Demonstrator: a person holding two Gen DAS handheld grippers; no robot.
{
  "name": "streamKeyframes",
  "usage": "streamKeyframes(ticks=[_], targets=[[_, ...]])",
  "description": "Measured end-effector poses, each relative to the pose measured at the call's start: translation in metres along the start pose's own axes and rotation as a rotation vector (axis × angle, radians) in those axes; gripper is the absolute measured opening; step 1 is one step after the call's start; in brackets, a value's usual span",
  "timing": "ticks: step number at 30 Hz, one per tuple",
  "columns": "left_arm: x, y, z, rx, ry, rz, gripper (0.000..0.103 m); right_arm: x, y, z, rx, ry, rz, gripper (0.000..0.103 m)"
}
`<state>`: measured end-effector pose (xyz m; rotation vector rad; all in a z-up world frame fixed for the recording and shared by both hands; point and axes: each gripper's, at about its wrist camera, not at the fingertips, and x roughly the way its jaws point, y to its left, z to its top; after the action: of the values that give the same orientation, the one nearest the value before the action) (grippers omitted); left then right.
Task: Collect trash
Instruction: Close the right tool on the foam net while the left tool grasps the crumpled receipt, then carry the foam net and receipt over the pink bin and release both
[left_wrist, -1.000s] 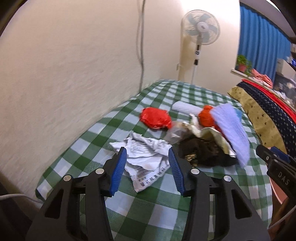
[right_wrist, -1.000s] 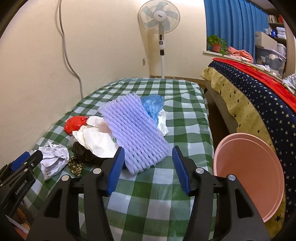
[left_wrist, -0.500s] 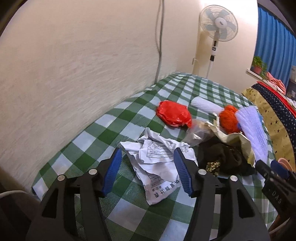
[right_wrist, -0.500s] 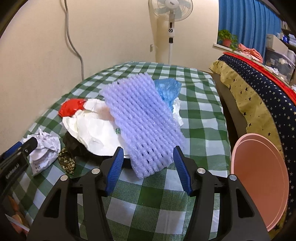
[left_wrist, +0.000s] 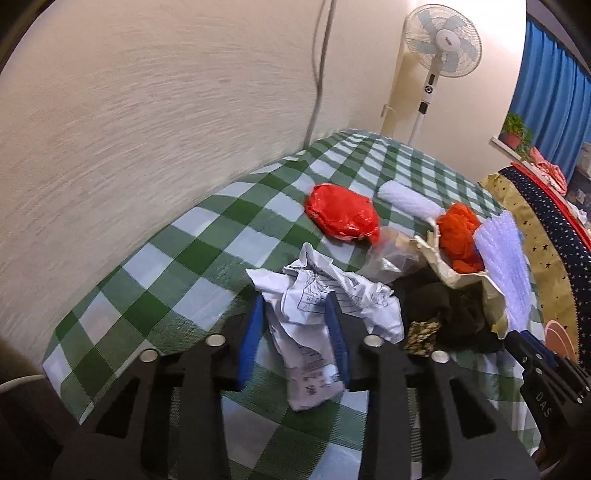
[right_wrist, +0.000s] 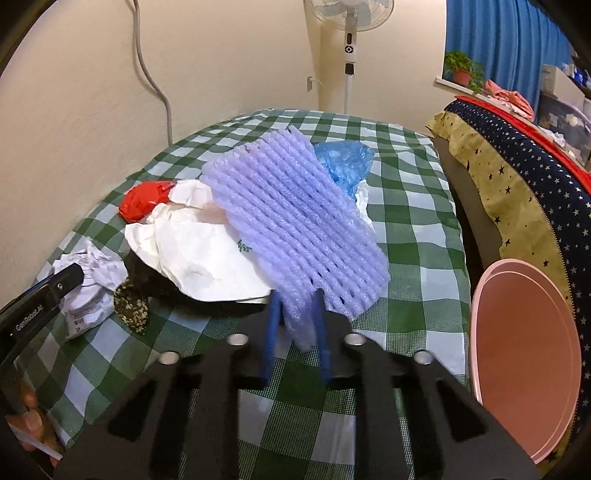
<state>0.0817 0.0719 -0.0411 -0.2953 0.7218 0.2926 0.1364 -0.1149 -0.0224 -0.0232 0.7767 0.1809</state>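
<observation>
Green-and-white checked cloth (left_wrist: 207, 236) covers the table; a heap of trash lies on it. Left gripper (left_wrist: 295, 306): jaws have just been closing and now pinch the crumpled printed paper (left_wrist: 317, 317), both blue pads pressed against its sides, the sheet's lower end hanging out toward the camera. Right gripper (right_wrist: 295, 295): jaws have just been closing too, now narrow, clamped on the near edge of the lilac foam fruit net (right_wrist: 295, 229), which tilts up over a white paper bag (right_wrist: 199, 254). Behind the net sits a crumpled blue plastic bag (right_wrist: 345, 160); a red plastic bag (left_wrist: 341, 216) lies toward the wall (orange netting beside it). Pink bin (right_wrist: 524, 354) stands off the table's right edge, near the right gripper.
</observation>
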Motion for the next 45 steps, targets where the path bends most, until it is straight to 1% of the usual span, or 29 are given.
streamKeyframes(ticks=[2,5,9,10,11,15,19,20,21,22,23,24,30,31,34,35,38,42,45], targets=[[-0.003,-0.004,0.001,0.019,-0.014,-0.013,0.018,-0.006,-0.002,0.002,0.006,-0.014,0.002,0.012],[-0.01,-0.012,0.004,0.053,-0.038,-0.025,0.017,-0.016,-0.004,0.007,0.011,-0.04,0.001,0.011],[-0.018,-0.015,0.008,0.068,-0.055,-0.041,0.014,-0.032,-0.007,0.01,0.013,-0.062,0.001,0.011],[-0.02,-0.015,0.008,0.07,-0.059,-0.044,0.003,-0.036,-0.007,0.01,0.007,-0.067,0.001,0.011],[-0.023,-0.015,0.009,0.075,-0.063,-0.048,0.0,-0.041,-0.007,0.01,0.0,-0.073,0.0,0.011],[-0.034,-0.018,0.011,0.098,-0.088,-0.063,0.0,-0.059,-0.012,0.009,0.003,-0.087,0.0,0.011],[-0.031,-0.012,0.009,0.07,-0.06,-0.07,0.001,-0.07,-0.02,0.003,0.023,-0.085,-0.001,0.011],[-0.029,-0.01,0.008,0.058,-0.054,-0.068,0.004,-0.073,-0.023,0.001,0.032,-0.083,-0.001,0.011],[-0.027,-0.009,0.008,0.054,-0.051,-0.056,0.009,-0.076,-0.026,-0.001,0.041,-0.081,-0.001,0.011],[-0.025,-0.007,0.007,0.047,-0.048,-0.045,0.029,-0.08,-0.028,-0.003,0.05,-0.078,-0.002,0.011],[-0.022,-0.006,0.008,0.034,-0.044,-0.043,0.054,-0.083,-0.031,-0.005,0.055,-0.077,0.0,0.011],[-0.02,-0.006,0.007,0.025,-0.041,-0.041,0.059,-0.087,-0.033,-0.006,0.056,-0.077,0.002,0.011],[0.003,-0.005,0.012,-0.01,0.008,-0.023,0.06,-0.11,-0.048,-0.013,0.047,-0.102,-0.017,0.011],[0.007,-0.004,0.012,-0.013,0.017,-0.02,0.059,-0.113,-0.051,-0.013,0.052,-0.103,-0.02,0.011],[0.015,-0.005,0.01,-0.012,0.055,-0.043,0.031,-0.121,-0.061,-0.015,0.071,-0.105,-0.029,0.011],[0.014,-0.006,0.01,-0.005,0.047,-0.047,0.027,-0.123,-0.064,-0.015,0.077,-0.107,-0.031,0.011],[0.002,-0.008,0.014,0.014,-0.001,-0.066,0.023,-0.132,-0.07,-0.013,0.093,-0.12,-0.033,0.011],[-0.02,-0.016,0.02,0.065,-0.069,-0.081,0.022,-0.145,-0.078,-0.01,0.107,-0.14,-0.035,0.011],[-0.031,-0.022,0.022,0.1,-0.095,-0.087,0.022,-0.157,-0.087,-0.009,0.131,-0.153,-0.036,0.011]])
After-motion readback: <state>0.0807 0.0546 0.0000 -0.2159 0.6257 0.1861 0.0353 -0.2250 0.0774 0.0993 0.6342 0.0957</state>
